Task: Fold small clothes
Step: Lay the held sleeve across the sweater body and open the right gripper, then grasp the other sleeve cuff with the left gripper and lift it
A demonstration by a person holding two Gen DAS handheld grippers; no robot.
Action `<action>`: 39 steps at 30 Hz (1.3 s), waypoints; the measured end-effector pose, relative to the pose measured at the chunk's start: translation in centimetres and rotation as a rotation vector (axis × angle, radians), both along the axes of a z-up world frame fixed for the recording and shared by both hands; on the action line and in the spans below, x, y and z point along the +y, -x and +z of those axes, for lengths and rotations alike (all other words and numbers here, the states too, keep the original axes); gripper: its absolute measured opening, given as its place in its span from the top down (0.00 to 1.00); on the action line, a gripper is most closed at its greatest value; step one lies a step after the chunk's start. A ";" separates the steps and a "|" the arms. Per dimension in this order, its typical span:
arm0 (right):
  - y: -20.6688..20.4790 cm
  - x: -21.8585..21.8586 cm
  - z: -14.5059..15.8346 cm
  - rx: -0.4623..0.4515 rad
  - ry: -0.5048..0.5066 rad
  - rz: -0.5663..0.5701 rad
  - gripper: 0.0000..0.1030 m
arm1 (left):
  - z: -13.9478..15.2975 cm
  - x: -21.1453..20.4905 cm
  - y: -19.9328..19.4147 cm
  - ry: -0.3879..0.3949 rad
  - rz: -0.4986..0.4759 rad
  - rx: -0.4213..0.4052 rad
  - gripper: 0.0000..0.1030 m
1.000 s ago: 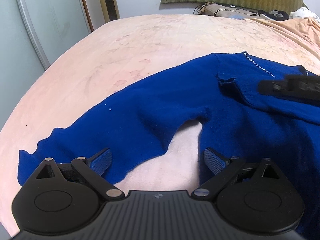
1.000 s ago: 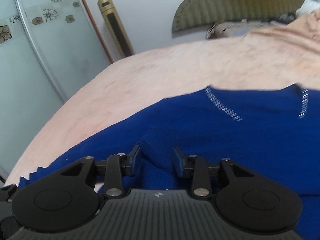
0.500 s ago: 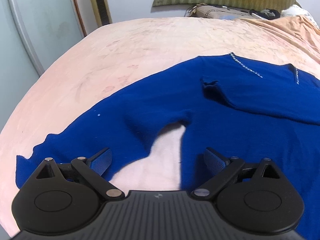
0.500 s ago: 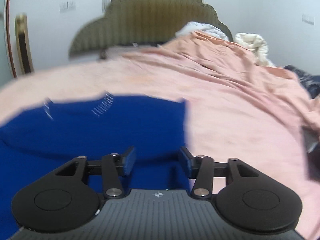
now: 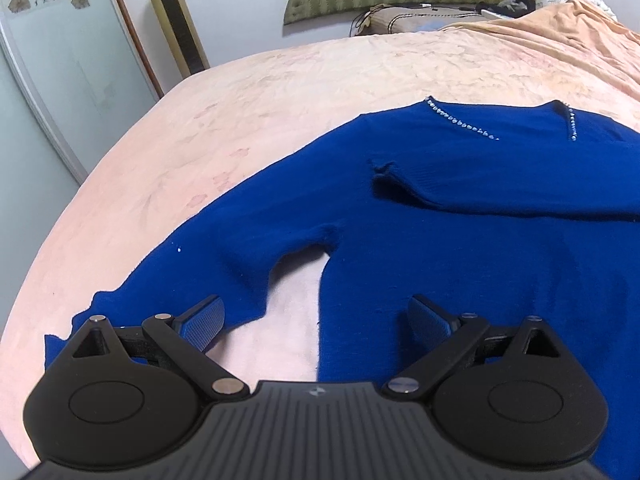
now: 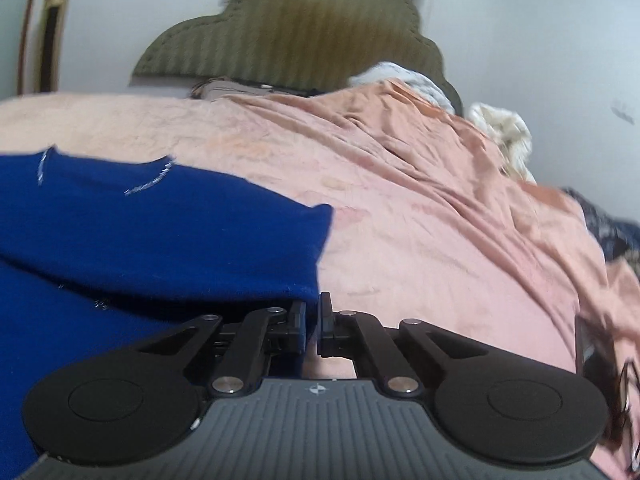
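A royal-blue knit sweater (image 5: 460,248) with rhinestone trim at the neck lies flat on the pink bed. Its right sleeve is folded across the chest, the cuff (image 5: 384,178) near the middle. Its left sleeve (image 5: 208,256) stretches out toward the lower left. My left gripper (image 5: 316,320) is open and empty, low over the armpit gap between that sleeve and the body. In the right wrist view the sweater (image 6: 152,232) fills the left side. My right gripper (image 6: 313,322) is nearly closed at the sweater's right edge, where the folded fabric meets the bed; the frame is blurred.
The pink bedspread (image 5: 280,92) covers the bed, with a rumpled peach blanket (image 6: 460,200) to the right. A green headboard (image 6: 288,32), pillows and clutter lie at the far end. A gold tower fan (image 5: 176,20) and glass door stand at the left.
My right gripper swung from the sweater's middle to its right edge and its jaws narrowed from open to almost closed. My left gripper stayed open, its view shifting a little.
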State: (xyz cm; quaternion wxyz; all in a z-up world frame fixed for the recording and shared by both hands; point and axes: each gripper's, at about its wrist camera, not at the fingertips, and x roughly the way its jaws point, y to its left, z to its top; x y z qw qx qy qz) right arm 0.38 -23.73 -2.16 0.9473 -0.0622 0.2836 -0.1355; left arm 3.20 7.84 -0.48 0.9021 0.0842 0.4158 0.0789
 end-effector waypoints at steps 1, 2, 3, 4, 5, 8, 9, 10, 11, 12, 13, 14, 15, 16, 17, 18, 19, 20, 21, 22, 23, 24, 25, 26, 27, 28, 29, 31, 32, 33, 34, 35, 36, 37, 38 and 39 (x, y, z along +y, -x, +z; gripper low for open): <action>0.1 -0.6 -0.1 0.008 -0.029 -0.020 0.97 | -0.1 0.0 -0.1 0.005 0.001 0.005 0.04; 0.1 -1.1 -0.2 0.013 -0.071 -0.034 0.97 | -0.2 0.0 -0.2 0.011 0.000 0.012 0.04; 0.1 -1.6 -0.4 0.018 -0.116 -0.043 0.97 | -0.3 0.0 -0.3 0.015 -0.003 0.016 0.04; 0.0 -1.9 -0.5 0.027 -0.143 -0.049 0.89 | -0.3 -0.1 -0.4 0.017 -0.007 0.018 0.04; 0.0 -2.1 -0.4 0.034 -0.152 -0.055 0.85 | -0.3 -0.1 -0.3 0.014 -0.011 0.017 0.04; 0.7 -2.8 0.7 0.058 -0.211 -0.049 0.57 | -0.4 0.0 -0.1 0.000 -0.010 0.006 0.04; 1.2 -2.9 1.2 0.067 -0.211 -0.047 0.58 | -0.4 0.2 -0.1 0.001 -0.005 0.005 0.04; 1.8 -2.9 1.7 0.077 -0.193 -0.047 0.58 | -0.5 0.3 -0.2 0.005 0.001 0.006 0.04; 2.2 -2.7 2.2 0.084 -0.164 -0.050 0.58 | -0.5 0.4 -0.4 0.013 0.004 0.010 0.04; 2.6 -2.4 2.7 0.077 -0.141 -0.053 0.58 | -0.5 0.4 -0.5 0.021 0.006 0.014 0.04; 2.9 -2.0 2.9 0.059 -0.135 -0.055 0.56 | -0.6 0.4 -0.5 0.029 0.007 0.018 0.04; 2.8 -1.7 3.2 0.037 -0.147 -0.043 0.56 | -0.6 0.3 -0.6 0.035 0.007 0.021 0.04; 2.5 -1.2 3.5 0.016 -0.165 -0.013 0.56 | -0.5 0.3 -0.5 0.039 0.005 0.022 0.04; 2.1 -0.7 3.6 0.002 -0.176 0.020 0.57 | -0.5 0.2 -0.5 0.041 0.001 0.022 0.04; 1.5 -0.1 3.5 -0.004 -0.179 0.053 0.57 | -0.5 0.1 -0.4 0.038 0.000 0.024 0.04; 0.9 0.6 3.2 -0.003 -0.173 0.077 0.60 | -0.5 0.2 -0.3 0.034 0.002 0.024 0.04; 0.1 1.0 2.8 0.007 -0.166 0.096 0.64 | -0.5 0.2 -0.2 0.030 0.005 0.023 0.04; -0.7 1.1 2.3 0.030 -0.172 0.100 0.64 | -0.5 0.3 -0.2 0.026 0.009 0.022 0.04; -1.4 0.8 1.7 0.055 -0.185 0.086 0.64 | -0.5 0.5 -0.2 0.026 0.014 0.022 0.04; -2.1 0.3 1.1 0.085 -0.199 0.052 0.67 | -0.5 0.7 -0.1 0.029 0.019 0.022 0.04; -2.4 -0.2 0.6 0.107 -0.208 0.015 0.68 | -0.6 0.8 -0.2 0.033 0.022 0.024 0.04; -2.3 -0.6 0.6 0.101 -0.221 -0.009 0.69 | -0.6 0.9 -0.2 0.038 0.025 0.027 0.04; -2.0 -0.7 0.9 0.084 -0.241 -0.023 0.70 | -0.7 1.0 -0.3 0.043 0.028 0.031 0.04; -1.5 -0.3 1.4 0.065 -0.248 -0.024 0.69 | -0.7 1.0 -0.3 0.048 0.030 0.034 0.04; -1.2 0.3 1.9 0.042 -0.242 -0.010 0.68 | -0.8 1.0 -0.4 0.053 0.027 0.035 0.04; -0.8 0.9 2.2 0.024 -0.232 0.010 0.66 | -0.7 1.0 -0.3 0.057 0.024 0.036 0.04; -0.8 1.5 2.4 0.022 -0.222 0.034 0.64 | -0.7 1.0 -0.2 0.060 0.021 0.035 0.04; -1.2 2.2 1.9 0.059 -0.197 0.055 0.51 | -0.7 1.0 0.0 0.062 0.017 0.032 0.04; -1.6 2.2 1.3 0.092 -0.188 0.042 0.51 | -0.6 1.0 0.1 0.061 0.017 0.031 0.04; -2.2 1.9 0.8 0.132 -0.187 0.014 0.51 | -0.7 1.1 0.2 0.060 0.017 0.031 0.04; -2.1 1.7 0.8 0.127 -0.201 -0.006 0.50 | -0.7 1.2 0.3 0.059 0.019 0.030 0.04; -1.8 1.9 1.3 0.103 -0.219 -0.012 0.49 | -0.7 1.3 0.3 0.059 0.024 0.032 0.04; -1.4 2.4 1.9 0.081 -0.229 0.000 0.48 | -0.8 1.5 0.2 0.063 0.030 0.035 0.04; -1.1 3.0 2.3 0.062 -0.232 0.023 0.48 | -0.8 1.7 0.2 0.071 0.034 0.036 0.04; -0.9 3.8 2.8 0.051 -0.231 0.048 0.48 | -0.8 1.8 0.3 0.079 0.036 0.036 0.04; -0.8 4.7 3.2 0.044 -0.229 0.076 0.48 | -0.7 2.0 0.5 0.084 0.036 0.034 0.04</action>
